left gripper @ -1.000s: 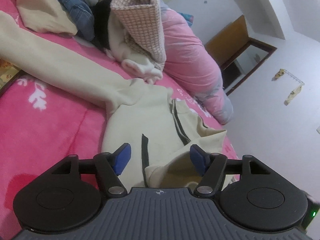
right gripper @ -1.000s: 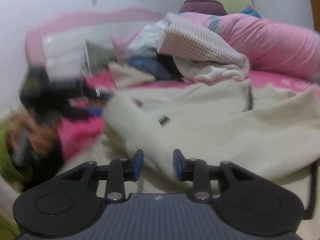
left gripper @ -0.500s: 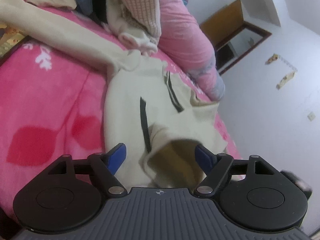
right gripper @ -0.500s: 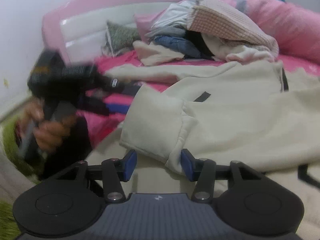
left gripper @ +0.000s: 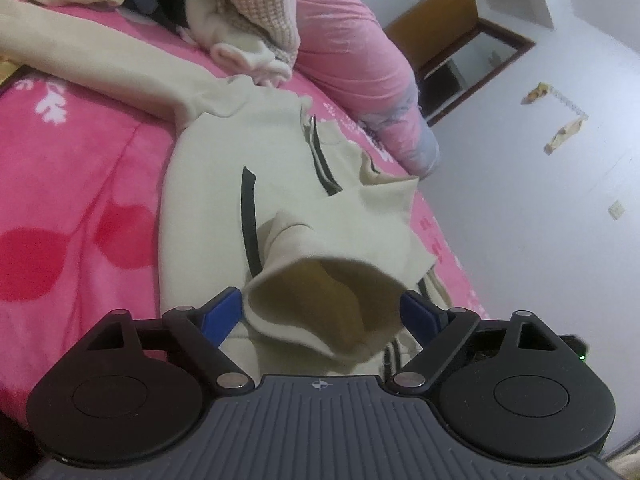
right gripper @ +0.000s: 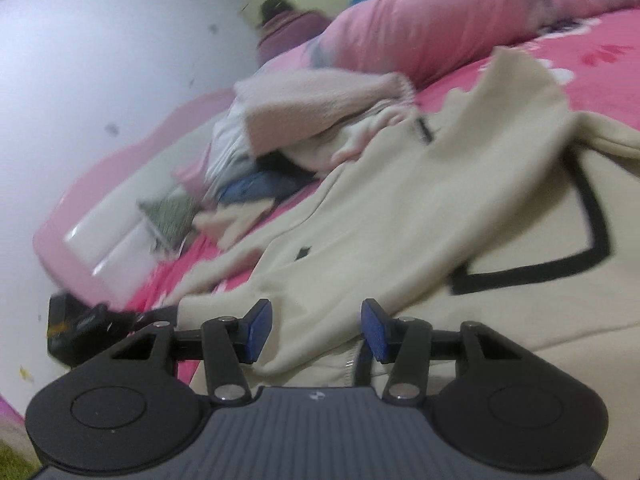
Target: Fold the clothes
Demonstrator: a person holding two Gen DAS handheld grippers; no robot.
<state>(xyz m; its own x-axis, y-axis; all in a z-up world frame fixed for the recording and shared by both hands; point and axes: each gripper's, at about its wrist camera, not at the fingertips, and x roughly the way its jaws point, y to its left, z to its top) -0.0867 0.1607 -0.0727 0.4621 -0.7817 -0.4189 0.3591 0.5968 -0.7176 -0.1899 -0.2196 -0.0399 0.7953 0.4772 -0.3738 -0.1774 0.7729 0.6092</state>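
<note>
Left gripper [left gripper: 322, 312], jaws opening, straddled the cream jacket's cuff [left gripper: 320, 304] without pinching; that sleeve could flop unfolded. Right gripper [right gripper: 316, 330] hovered half-open.

left tongs [left gripper: 322, 314]: jaws opening, spread wide, angled downward | right tongs [right gripper: 316, 330]: jaws apart, tilted sideways

No words, brand names or numbers can be read in either view. The only sign is a small crosshair mark [left gripper: 319, 384] on the ribbed grey housing [left gripper: 320, 432] of each gripper, too small to identify.
</note>
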